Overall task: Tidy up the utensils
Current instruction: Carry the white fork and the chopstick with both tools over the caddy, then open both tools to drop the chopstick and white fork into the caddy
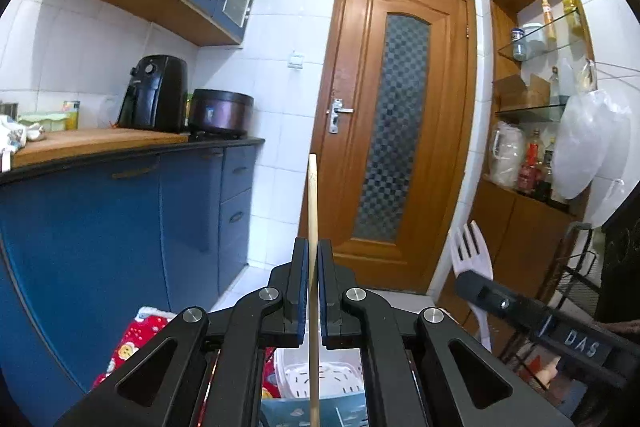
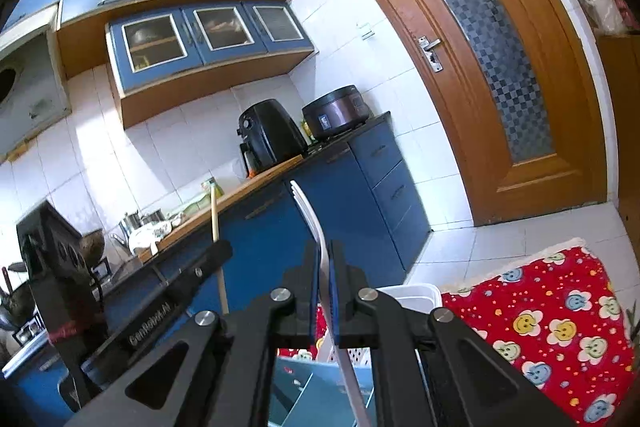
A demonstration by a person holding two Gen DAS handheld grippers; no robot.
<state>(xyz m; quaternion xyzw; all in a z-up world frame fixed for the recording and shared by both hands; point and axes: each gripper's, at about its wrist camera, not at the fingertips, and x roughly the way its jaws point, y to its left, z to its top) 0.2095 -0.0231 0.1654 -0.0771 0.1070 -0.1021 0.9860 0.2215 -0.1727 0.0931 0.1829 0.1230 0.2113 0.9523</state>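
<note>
Air fryer [image 1: 154,93] sits left of the rice cooker [image 1: 220,113] on the counter [image 1: 120,147]. Door [image 1: 394,123] stands right of them.

I am holding one wooden chopstick [image 1: 313,211] between my left fingers [image 1: 299,283] and one white plastic fork [image 2: 310,223] between my right fingers [image 2: 343,291] (two utensils in all), with one white basket [image 1: 320,379] sitting beneath them.
</note>
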